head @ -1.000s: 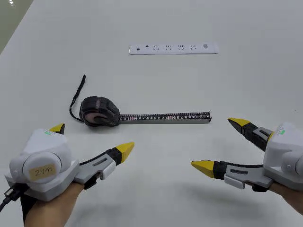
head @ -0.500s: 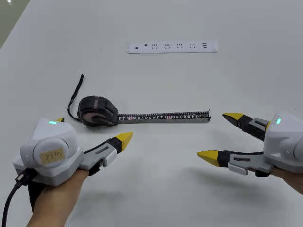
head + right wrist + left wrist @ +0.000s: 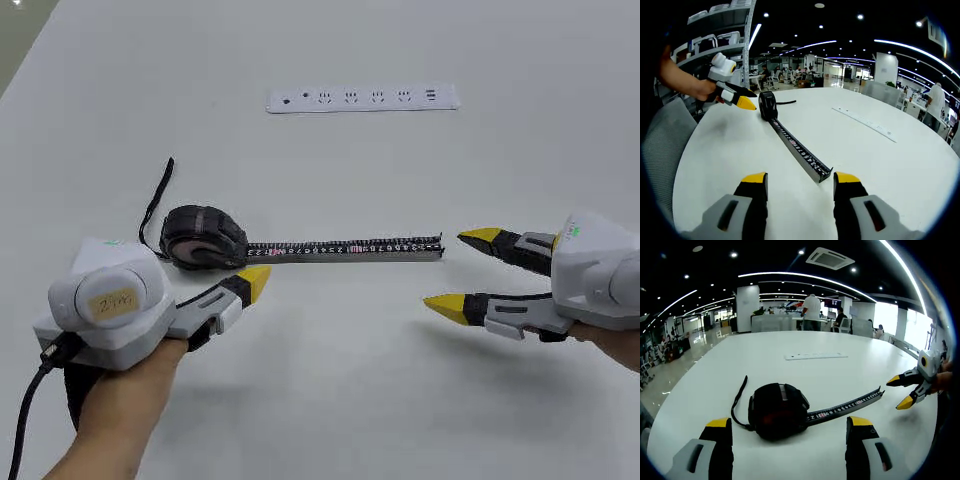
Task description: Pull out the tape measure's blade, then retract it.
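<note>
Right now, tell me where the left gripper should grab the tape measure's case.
Probably its two broad flat sides, left gripper coming from above: the case stands upright, and that keeps the jaws off the blade at one end and the strap at the other.

Got a chunky black tape measure (image 3: 205, 237) lying on its side on the white counter (image 3: 330, 380), wrist strap (image 3: 157, 203) trailing off the back. Blade (image 3: 345, 248) pulled out flat and straight, markings up.
</note>
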### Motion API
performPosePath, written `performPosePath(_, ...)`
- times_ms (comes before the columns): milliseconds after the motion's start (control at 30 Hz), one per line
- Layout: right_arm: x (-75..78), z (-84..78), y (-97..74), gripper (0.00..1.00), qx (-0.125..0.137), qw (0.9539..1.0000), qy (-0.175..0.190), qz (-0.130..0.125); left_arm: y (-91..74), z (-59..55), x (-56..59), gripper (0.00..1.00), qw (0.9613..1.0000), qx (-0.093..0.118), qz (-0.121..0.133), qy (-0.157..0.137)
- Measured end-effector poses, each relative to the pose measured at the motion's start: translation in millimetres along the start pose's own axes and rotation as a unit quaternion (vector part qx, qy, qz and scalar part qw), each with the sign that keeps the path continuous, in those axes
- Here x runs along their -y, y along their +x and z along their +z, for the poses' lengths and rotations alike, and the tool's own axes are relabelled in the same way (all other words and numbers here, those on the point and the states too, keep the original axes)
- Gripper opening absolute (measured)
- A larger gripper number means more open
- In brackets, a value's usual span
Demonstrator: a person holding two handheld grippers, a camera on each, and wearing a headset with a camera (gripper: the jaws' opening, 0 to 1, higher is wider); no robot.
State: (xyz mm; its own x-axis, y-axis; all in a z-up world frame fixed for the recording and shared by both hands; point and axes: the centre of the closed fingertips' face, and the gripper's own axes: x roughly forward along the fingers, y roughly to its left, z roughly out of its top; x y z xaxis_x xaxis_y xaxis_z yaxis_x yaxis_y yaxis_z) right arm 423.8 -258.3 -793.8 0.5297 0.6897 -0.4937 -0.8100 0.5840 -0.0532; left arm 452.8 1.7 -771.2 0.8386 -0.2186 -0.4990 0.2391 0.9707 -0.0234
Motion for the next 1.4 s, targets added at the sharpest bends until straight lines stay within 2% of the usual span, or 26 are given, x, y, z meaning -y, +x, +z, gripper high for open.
performPosePath(333,15.4,-0.2,8.9,0.45,-0.013,0.9991,-0.028,0.029,9.8,0.8,-4.8,0.88,0.9999,-0.012,0.012,-0.001)
performPosePath(667,26.2,-3.4,19.8,0.35,-0.037,0.9947,-0.067,0.069,21.7,6.9,-15.7,0.85,0.9994,-0.015,0.029,-0.011)
performPosePath(800,26.4,-6.2,22.5,0.30,-0.046,0.9918,-0.080,0.088,25.9,7.3,-18.0,0.84,0.9991,-0.020,0.035,-0.016)
performPosePath(1133,26.9,-12.7,30.3,0.20,-0.062,0.9863,-0.100,0.116,32.9,5.1,-20.1,0.78,0.9980,-0.029,0.046,-0.034)
performPosePath(1267,27.0,-14.5,31.8,0.15,-0.066,0.9852,-0.105,0.118,34.7,2.7,-20.6,0.75,0.9975,-0.035,0.049,-0.037)
performPosePath(1400,27.1,-15.0,31.7,0.14,-0.067,0.9840,-0.111,0.122,36.7,0.3,-19.9,0.72,0.9970,-0.040,0.051,-0.042)
